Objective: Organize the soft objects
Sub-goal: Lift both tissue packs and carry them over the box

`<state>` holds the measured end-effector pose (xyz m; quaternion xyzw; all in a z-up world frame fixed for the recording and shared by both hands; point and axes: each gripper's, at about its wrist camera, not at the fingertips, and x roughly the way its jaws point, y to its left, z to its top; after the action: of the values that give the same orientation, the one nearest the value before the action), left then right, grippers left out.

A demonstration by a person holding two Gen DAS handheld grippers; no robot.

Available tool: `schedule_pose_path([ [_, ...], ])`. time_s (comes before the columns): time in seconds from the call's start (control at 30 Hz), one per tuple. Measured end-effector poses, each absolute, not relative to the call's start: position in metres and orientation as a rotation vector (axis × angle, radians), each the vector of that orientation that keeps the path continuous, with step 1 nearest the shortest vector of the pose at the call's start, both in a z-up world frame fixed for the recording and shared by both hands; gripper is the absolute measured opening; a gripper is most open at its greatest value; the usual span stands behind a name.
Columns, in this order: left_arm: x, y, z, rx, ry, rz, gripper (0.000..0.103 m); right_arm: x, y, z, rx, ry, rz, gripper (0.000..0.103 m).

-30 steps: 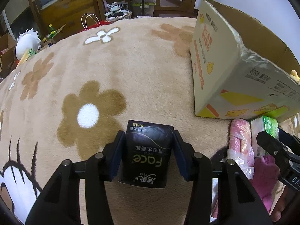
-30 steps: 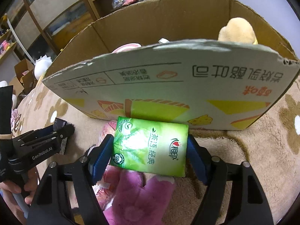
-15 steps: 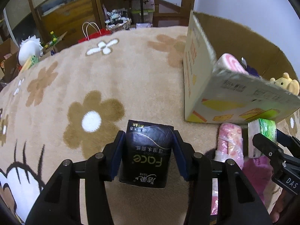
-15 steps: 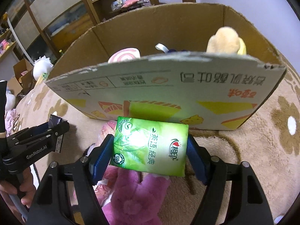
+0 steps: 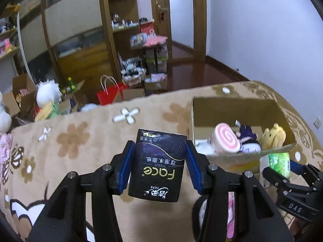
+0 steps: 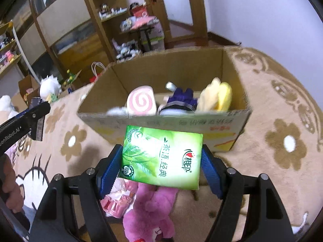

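Note:
My left gripper (image 5: 158,162) is shut on a black tissue pack (image 5: 157,165) and holds it above the flowered blanket, left of the open cardboard box (image 5: 232,109). My right gripper (image 6: 161,159) is shut on a green tissue pack (image 6: 161,157) and holds it just in front of the box's near wall (image 6: 165,123). Inside the box lie a pink swirl plush (image 6: 141,102), a purple plush (image 6: 181,98) and a yellow plush (image 6: 216,96). The right gripper also shows in the left wrist view (image 5: 282,167). The left gripper also shows in the right wrist view (image 6: 36,117).
A pink plush toy (image 6: 149,207) and a pink wrapped pack (image 6: 117,199) lie on the blanket (image 6: 282,141) below the right gripper. Beyond the blanket's far edge are a red bag (image 5: 109,94), boxes, a white plush (image 5: 48,94) and wooden shelves (image 5: 125,20).
Both grippers have risen with their tissue packs. The views now look down into the box from above its rim, and the room behind has come into sight.

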<state>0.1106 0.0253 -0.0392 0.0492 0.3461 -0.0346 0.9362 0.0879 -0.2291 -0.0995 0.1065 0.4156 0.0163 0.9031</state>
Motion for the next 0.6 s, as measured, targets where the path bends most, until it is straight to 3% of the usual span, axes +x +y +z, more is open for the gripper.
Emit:
schedule_pose_path([
  [0.6, 0.116, 0.000, -0.005, 0.094, 0.532, -0.086, 0.048, 0.093, -0.242, -0.041, 0.139, 0.648, -0.034, 0.079],
])
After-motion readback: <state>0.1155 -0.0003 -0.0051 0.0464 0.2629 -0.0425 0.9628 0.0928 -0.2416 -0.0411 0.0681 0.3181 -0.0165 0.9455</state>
